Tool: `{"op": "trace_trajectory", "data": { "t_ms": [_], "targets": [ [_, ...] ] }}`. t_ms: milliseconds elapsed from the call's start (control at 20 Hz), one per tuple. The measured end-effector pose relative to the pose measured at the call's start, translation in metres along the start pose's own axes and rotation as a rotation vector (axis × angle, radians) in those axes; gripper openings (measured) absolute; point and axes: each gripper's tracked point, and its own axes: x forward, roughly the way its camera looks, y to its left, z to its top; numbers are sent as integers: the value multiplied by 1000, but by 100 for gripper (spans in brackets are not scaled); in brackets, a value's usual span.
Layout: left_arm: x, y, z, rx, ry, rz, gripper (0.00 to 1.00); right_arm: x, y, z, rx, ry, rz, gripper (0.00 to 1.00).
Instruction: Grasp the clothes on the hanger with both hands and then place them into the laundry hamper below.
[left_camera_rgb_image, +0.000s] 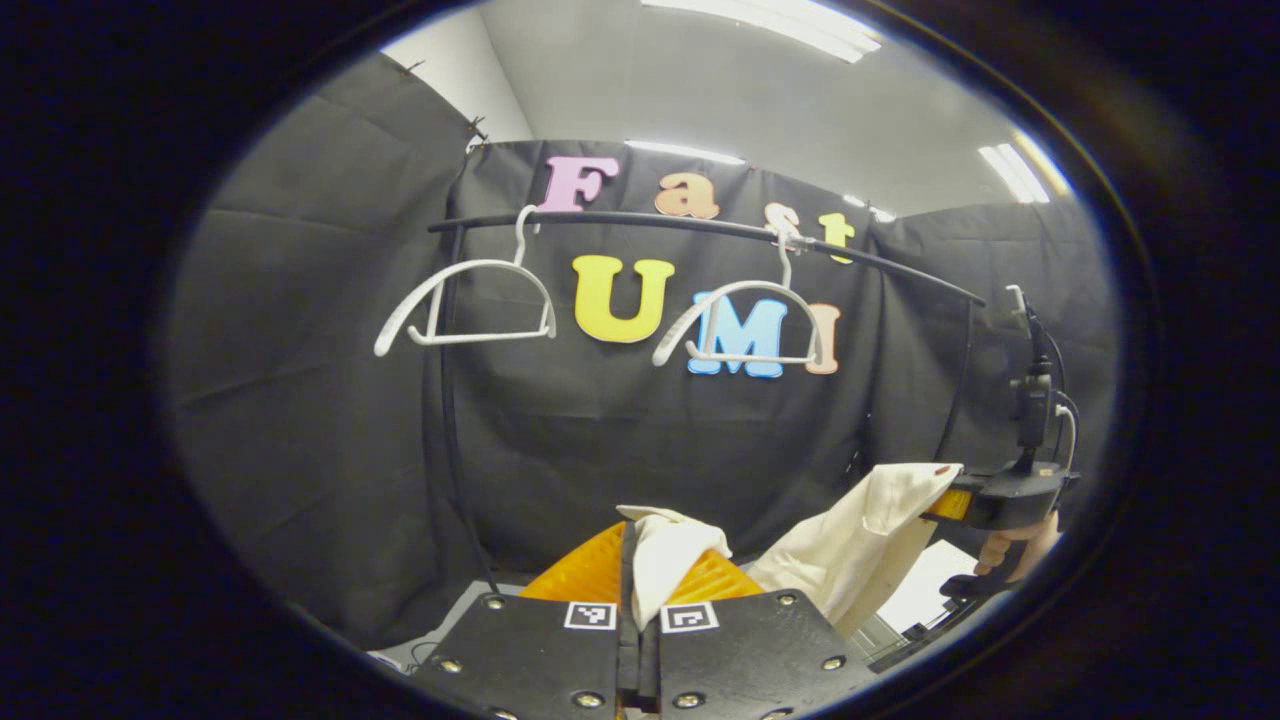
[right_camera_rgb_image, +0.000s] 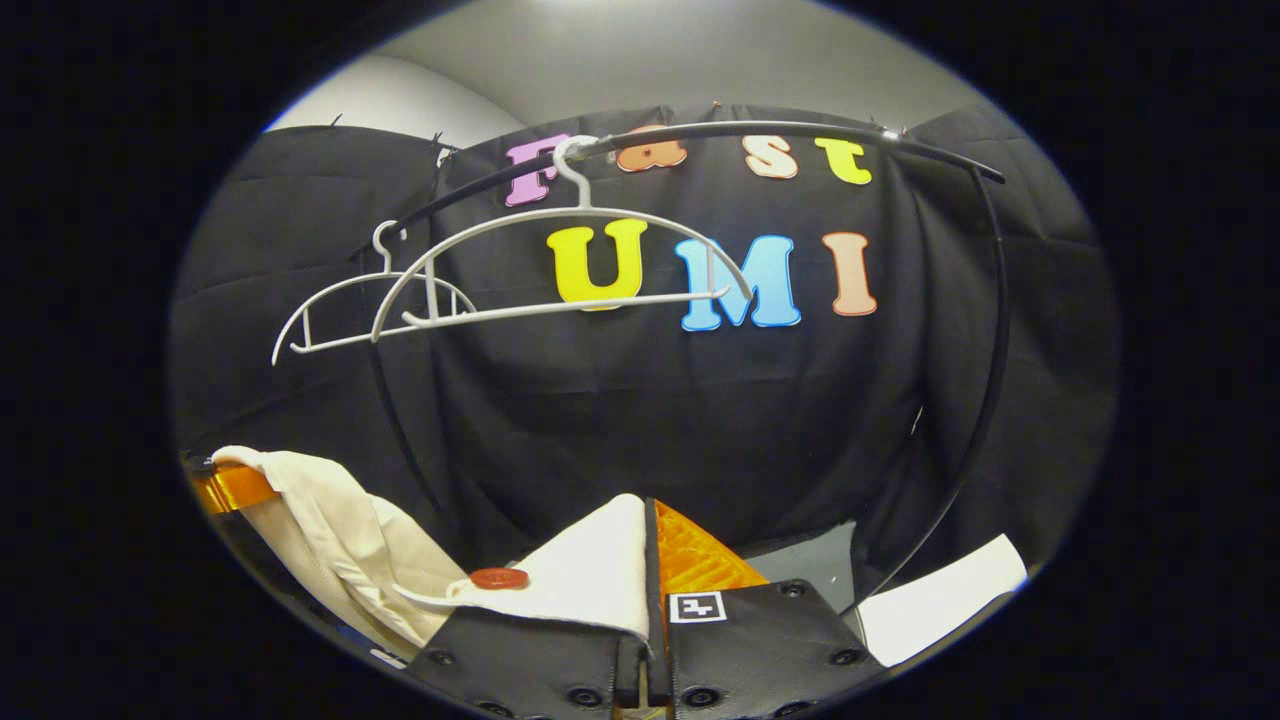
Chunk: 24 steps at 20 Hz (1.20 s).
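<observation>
Your left claw (left_camera_rgb_image: 640, 600) and right claw (right_camera_rgb_image: 650, 590) each pinch the cream garment (right_camera_rgb_image: 590, 570), hangers (right_camera_rgb_image: 560, 270) at 12 o'clock.

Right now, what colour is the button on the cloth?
The button is reddish-brown on the cream cloth; the right gripper view shows it best.

Two hangers (left_camera_rgb_image: 470, 300) (left_camera_rgb_image: 745, 325) hung side by side on the rail (left_camera_rgb_image: 700, 226). The cloth (left_camera_rgb_image: 860, 540) hung below them, stretched between both grippers (left_camera_rgb_image: 637, 560) (right_camera_rgb_image: 648, 560).
</observation>
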Motion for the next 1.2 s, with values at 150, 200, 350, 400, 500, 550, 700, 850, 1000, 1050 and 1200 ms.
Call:
{"op": "trace_trajectory", "data": {
  "t_ms": [150,200,350,400,500,550,700,850,1000,1050,1200],
  "targets": [
    [5,8,-30,1,39,6,1,3,19,-35,13,74,40,7],
    [9,9,-47,-12,58,3,1,4,24,-47,10,99,44,7],
    [30,7,-97,-84,141,-2,0,6,30,-90,14,182,52,8],
    [34,6,-110,-91,166,-3,1,8,35,-104,22,206,58,7],
    [49,6,-137,-97,227,3,1,16,37,-133,23,266,66,8],
    [55,6,-152,-102,258,9,1,27,36,-148,24,306,74,8],
    [66,9,-188,-105,339,35,1,48,31,-194,31,421,90,7],
    [74,18,-234,-112,426,55,1,50,44,-235,46,504,111,7],
    [79,21,-299,-115,512,44,0,55,47,-276,43,563,111,8],
    [78,21,-320,-117,547,43,1,59,48,-293,44,586,111,7],
    [78,26,-371,-144,620,58,2,73,49,-338,33,642,112,8]
  ]
}}
